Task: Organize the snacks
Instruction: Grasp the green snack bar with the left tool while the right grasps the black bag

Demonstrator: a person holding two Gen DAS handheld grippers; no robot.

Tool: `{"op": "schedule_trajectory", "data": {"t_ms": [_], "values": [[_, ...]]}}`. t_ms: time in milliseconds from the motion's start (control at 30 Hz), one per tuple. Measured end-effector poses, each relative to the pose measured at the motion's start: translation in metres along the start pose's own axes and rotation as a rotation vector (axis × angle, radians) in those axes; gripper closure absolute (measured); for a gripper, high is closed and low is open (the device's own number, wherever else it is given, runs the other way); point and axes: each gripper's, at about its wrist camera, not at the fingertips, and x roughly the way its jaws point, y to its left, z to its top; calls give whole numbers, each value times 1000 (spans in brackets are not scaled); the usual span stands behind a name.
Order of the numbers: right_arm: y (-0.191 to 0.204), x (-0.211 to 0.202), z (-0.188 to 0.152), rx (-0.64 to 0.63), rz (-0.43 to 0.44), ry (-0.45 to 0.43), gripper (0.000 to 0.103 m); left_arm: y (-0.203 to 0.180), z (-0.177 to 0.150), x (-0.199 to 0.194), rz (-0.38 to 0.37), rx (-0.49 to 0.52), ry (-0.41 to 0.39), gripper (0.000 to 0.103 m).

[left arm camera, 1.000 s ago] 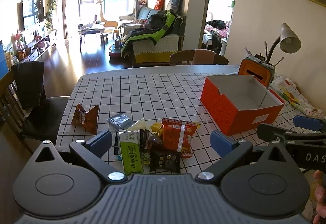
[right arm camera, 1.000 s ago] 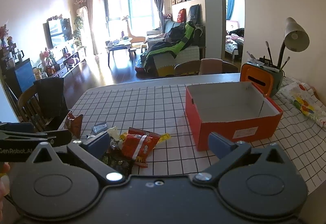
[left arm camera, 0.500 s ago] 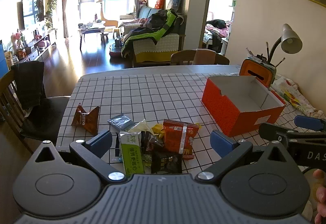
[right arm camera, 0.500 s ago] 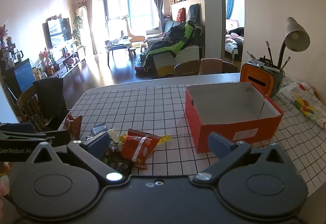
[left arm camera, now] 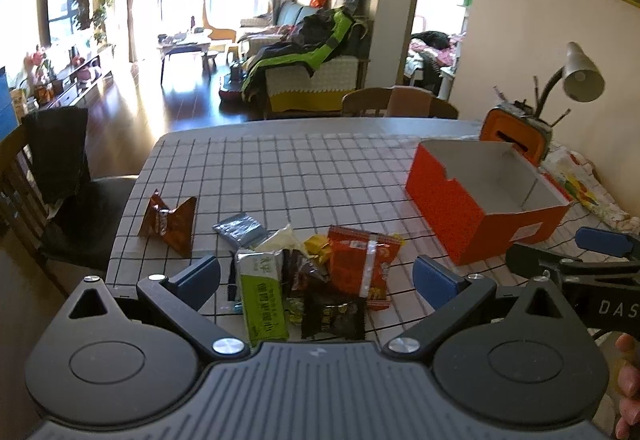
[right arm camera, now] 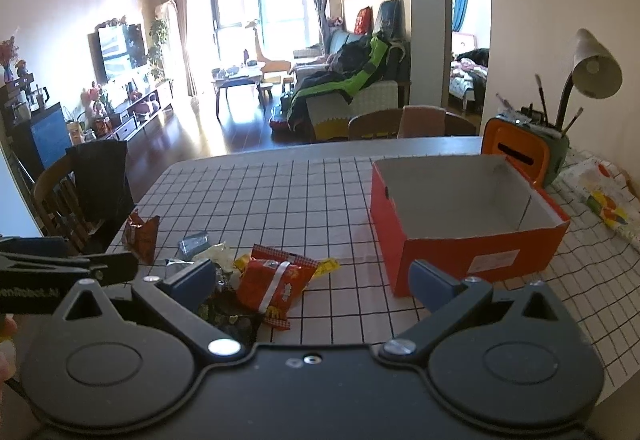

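A heap of snack packets lies near the table's front edge: a red packet (left arm camera: 362, 264) (right arm camera: 274, 282), a green one (left arm camera: 262, 294), a black one (left arm camera: 334, 318), a grey one (left arm camera: 239, 228) and a yellow one (left arm camera: 318, 242). A brown packet (left arm camera: 168, 222) (right arm camera: 140, 234) stands apart to the left. An empty orange box (left arm camera: 472, 216) (right arm camera: 476, 260) sits to the right. My left gripper (left arm camera: 316, 278) hangs open just above the heap. My right gripper (right arm camera: 312, 278) is open over the table between the red packet and the box, holding nothing.
The table wears a white grid-pattern cloth (left arm camera: 312, 176). Behind the box stand an orange pen holder (right arm camera: 520, 152) and a desk lamp (right arm camera: 594, 72). A colourful cloth (right arm camera: 604, 196) lies at the far right. Chairs stand at the left side (left arm camera: 52, 176) and the far end (left arm camera: 400, 104).
Both grippers have eased slightly forward toward the table; the heap and the box sit a little larger in view. Nothing was picked up.
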Motion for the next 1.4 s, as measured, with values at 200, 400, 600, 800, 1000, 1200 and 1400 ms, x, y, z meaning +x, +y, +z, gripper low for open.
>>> {"op": "schedule_trajectory", "data": {"t_ms": [200, 400, 600, 800, 1000, 1200, 1400], "values": [[-4, 38, -1, 12, 38, 45, 1, 11, 1, 27, 31, -16, 69, 0], [4, 85, -6, -85, 112, 133, 2, 32, 1, 63, 62, -76, 140, 0], [21, 125, -19, -249, 155, 190, 4, 41, -2, 100, 100, -93, 211, 0], [42, 150, -35, -435, 307, 254, 8, 54, -3, 130, 134, -150, 272, 1], [67, 167, -53, -638, 427, 303, 20, 56, -6, 158, 162, -140, 335, 3], [83, 173, -55, -762, 485, 275, 26, 55, -7, 178, 154, -126, 381, 8], [91, 186, -55, -787, 476, 304, 39, 60, -8, 198, 158, -138, 433, 21]]}}
